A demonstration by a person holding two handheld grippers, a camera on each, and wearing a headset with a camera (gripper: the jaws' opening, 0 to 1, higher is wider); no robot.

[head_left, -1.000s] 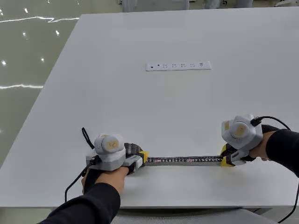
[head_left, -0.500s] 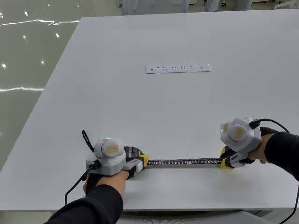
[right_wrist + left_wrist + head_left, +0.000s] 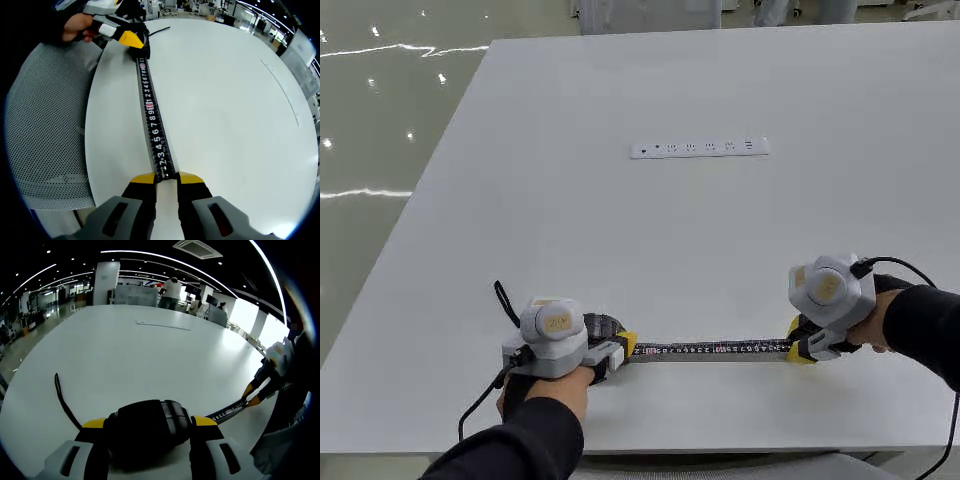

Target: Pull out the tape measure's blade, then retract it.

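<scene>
The black tape measure case lies near the table's front edge, and my left gripper is shut on it. In the left gripper view the case sits between the yellow-tipped jaws of the left gripper. The dark numbered blade runs flat along the table to my right gripper, which is shut on its end. In the right gripper view the blade stretches from the right gripper away to the case in the left gripper.
A white power strip lies mid-table, well beyond the tape. The case's black wrist cord trails to the left. A grey mesh chair stands just off the table's front edge. People stand far behind the table.
The right gripper has edged slightly towards the left one, so the drawn-out blade is a little shorter. The left gripper holds its place. The head camera has tilted a bit.
</scene>
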